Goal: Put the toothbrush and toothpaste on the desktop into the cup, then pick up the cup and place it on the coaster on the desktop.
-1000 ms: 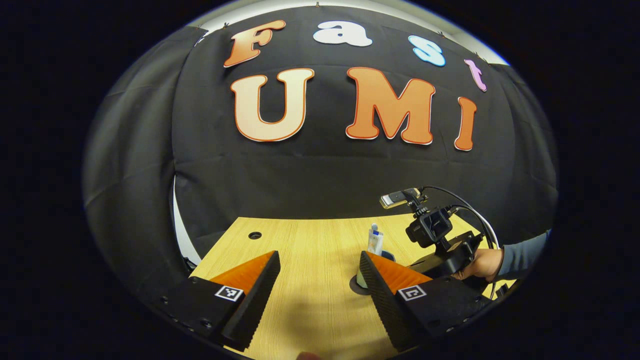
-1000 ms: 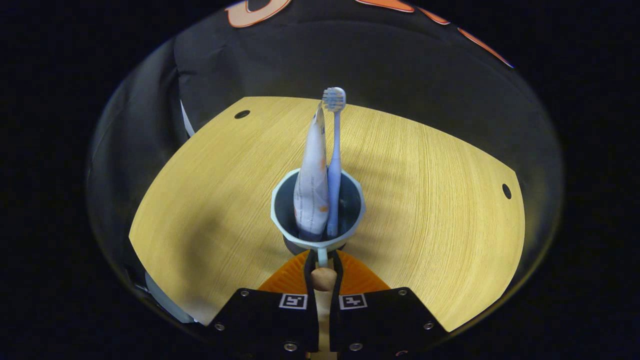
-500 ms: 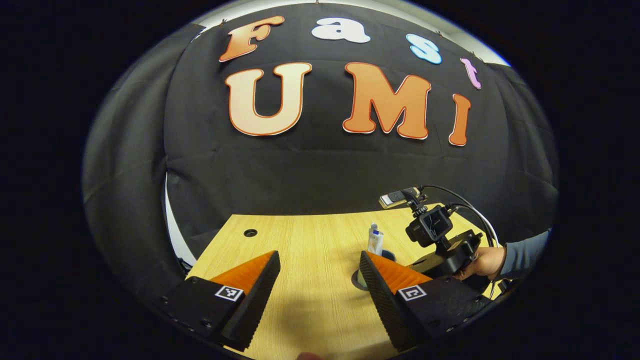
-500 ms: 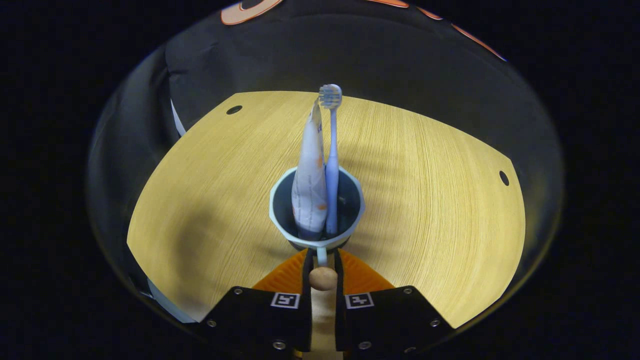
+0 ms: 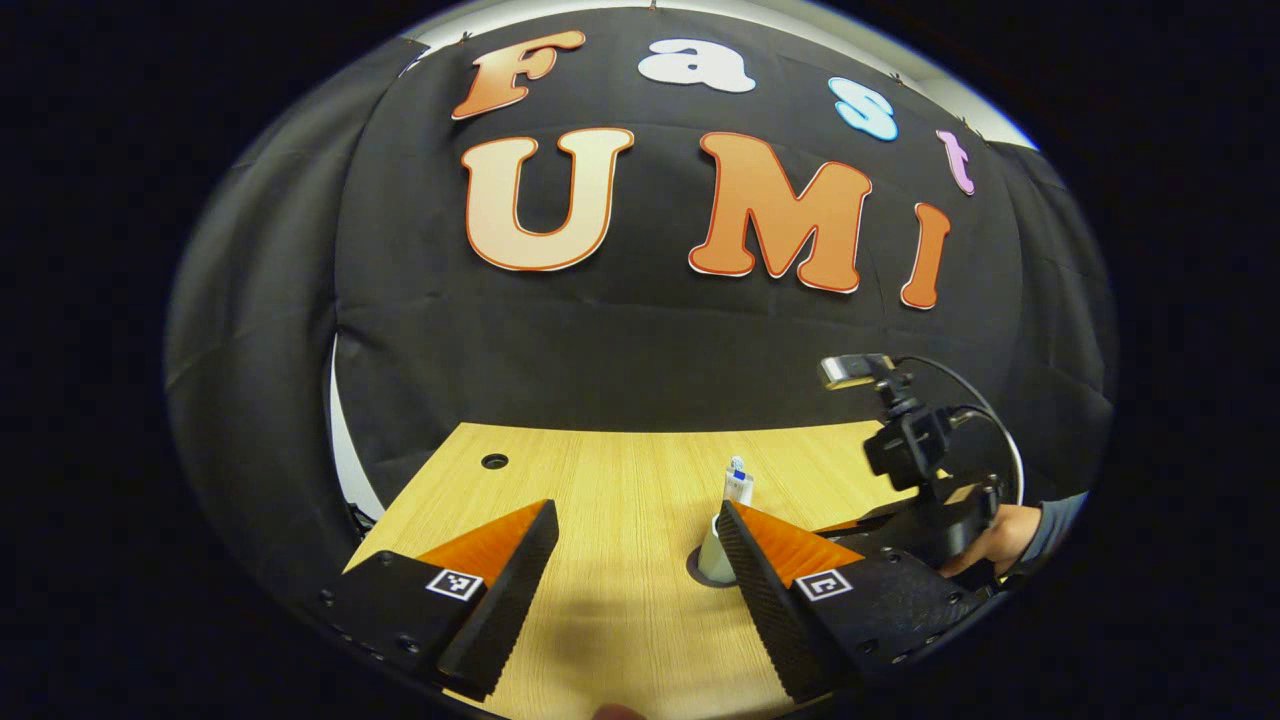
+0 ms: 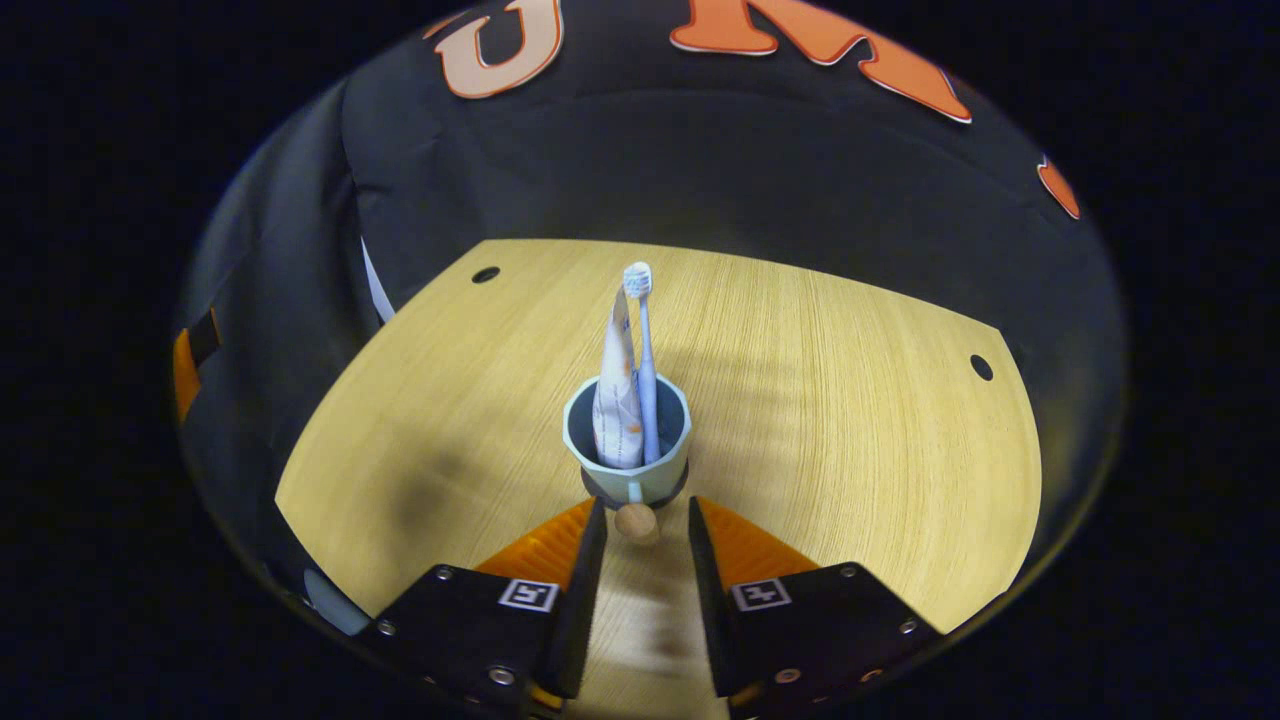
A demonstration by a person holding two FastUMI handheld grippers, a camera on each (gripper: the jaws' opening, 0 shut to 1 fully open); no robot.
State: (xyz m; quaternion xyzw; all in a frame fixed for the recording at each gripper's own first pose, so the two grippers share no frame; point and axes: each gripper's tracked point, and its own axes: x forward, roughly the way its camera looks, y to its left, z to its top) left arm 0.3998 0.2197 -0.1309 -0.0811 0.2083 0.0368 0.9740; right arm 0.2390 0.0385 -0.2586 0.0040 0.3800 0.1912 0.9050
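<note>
A pale blue cup [image 6: 627,462] stands upright on a dark round coaster [image 6: 597,493] on the wooden desktop [image 6: 850,400]. The toothpaste tube [image 6: 614,400] and the toothbrush [image 6: 646,360] stand inside it, leaning together. The cup's handle ends in a wooden knob [image 6: 636,522], which lies free between the tips of my open right gripper [image 6: 645,515]. In the left gripper view, my left gripper [image 5: 635,515] hovers open with nothing in it. There its right finger partly hides the cup [image 5: 714,556] and coaster [image 5: 694,571], and the toothpaste tube [image 5: 738,488] sticks up above.
The desktop has small round holes near its far corners [image 6: 485,274] [image 6: 981,367]. Black cloth walls close in behind and to the left. In the left gripper view, the other gripper's camera mount [image 5: 905,445] and a person's hand [image 5: 1000,530] are at the right.
My right gripper has opened, let go of the cup's handle and drawn back. The cup now stands on the coaster. The left gripper has barely moved.
</note>
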